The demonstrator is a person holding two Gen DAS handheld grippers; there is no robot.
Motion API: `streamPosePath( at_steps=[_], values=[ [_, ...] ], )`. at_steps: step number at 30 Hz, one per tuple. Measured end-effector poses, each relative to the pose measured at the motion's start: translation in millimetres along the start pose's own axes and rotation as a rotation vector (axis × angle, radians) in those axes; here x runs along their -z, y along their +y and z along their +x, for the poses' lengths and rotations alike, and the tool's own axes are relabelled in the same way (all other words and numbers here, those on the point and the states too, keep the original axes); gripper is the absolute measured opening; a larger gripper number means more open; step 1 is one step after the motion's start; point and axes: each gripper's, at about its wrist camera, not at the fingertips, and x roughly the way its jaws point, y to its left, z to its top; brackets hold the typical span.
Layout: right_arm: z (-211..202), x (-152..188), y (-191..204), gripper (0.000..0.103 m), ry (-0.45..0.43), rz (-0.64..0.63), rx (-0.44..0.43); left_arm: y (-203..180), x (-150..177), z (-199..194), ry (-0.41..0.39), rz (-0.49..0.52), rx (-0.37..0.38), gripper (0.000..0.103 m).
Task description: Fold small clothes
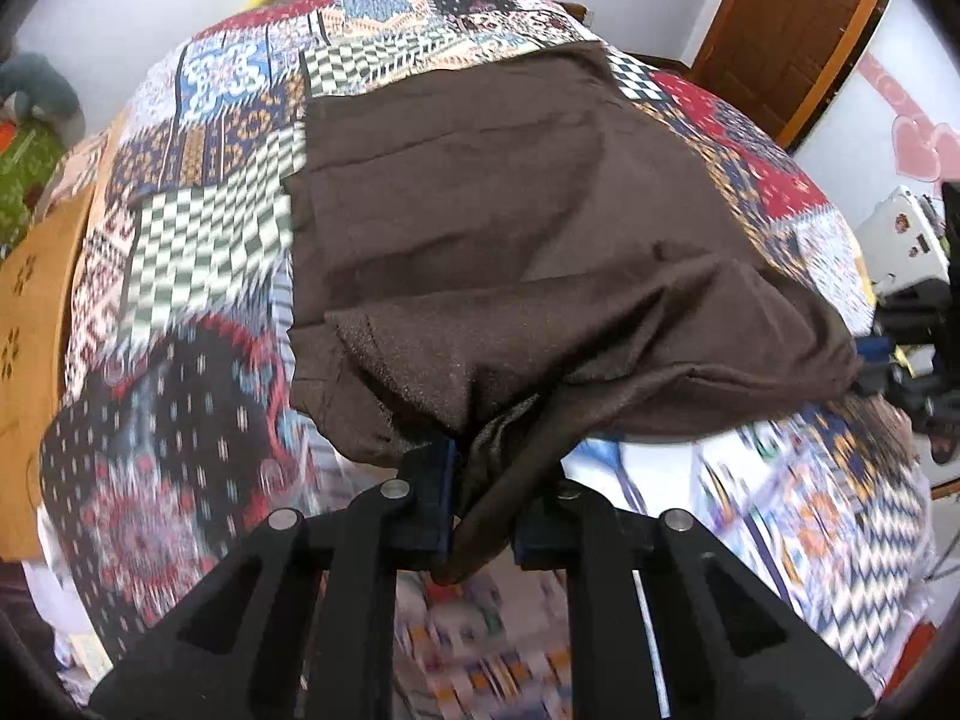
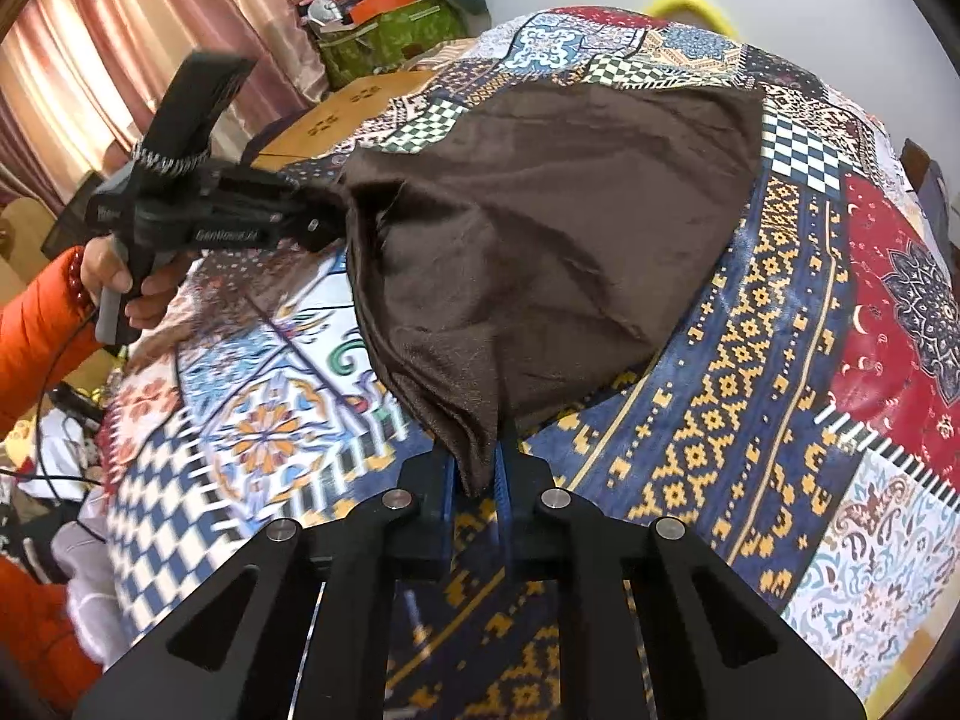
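Brown garment (image 1: 510,228) between both hand-held grippers

Your brown cloth (image 2: 540,240) looks soft, matt and a little fuzzy. The patchwork cover (image 2: 780,360) under it is smooth printed cloth. Your grippers (image 2: 477,480) are matt black plastic with shiny metal pins.

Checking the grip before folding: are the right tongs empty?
No, the right tongs are shut on a bunched corner of the brown cloth, which hangs between their blue pads.

Both wrist cams close, angled down, sharing brown cloth (image 1: 510,228) on quilt (image 2: 780,330).
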Motion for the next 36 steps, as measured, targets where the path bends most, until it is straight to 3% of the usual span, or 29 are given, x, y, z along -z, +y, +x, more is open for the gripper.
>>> streamPosePath(
  at_steps=[5,10,22,32,33,35,36],
  values=[
    [-26.9,10.4,14.6,0.009,-0.007,-0.038,-0.014,-18.5,27.0,-26.3,0.053,0.008,0.041,0.013],
    [-54.4,-4.1,24.4,0.009,-0.063,-0.069,-0.007,-23.2,28.4,-53.4,0.038,0.001,0.054,0.013],
    [-61.6,-92.9,-1.6,0.009,-0.19,-0.101,0.083,13.9,-43.3,-70.7,0.001,-0.053,0.063,0.014],
    [11.3,-163.9,-59.2,0.009,-0.103,-0.073,0.15,83.3,-97.8,-13.8,0.064,-0.158,0.083,0.014],
    [24.9,-169.0,-66.3,0.009,-0.079,-0.064,0.156,88.9,-101.5,-8.0,0.066,-0.16,0.074,0.016],
    [41.5,-172.8,-74.3,0.009,-0.051,-0.056,0.167,101.5,-108.0,2.6,0.06,-0.175,0.044,0.031],
    [52.5,-174.9,-80.0,0.009,-0.031,-0.047,0.17,107.3,-110.2,6.9,0.06,-0.186,0.034,0.044]
  ],
)
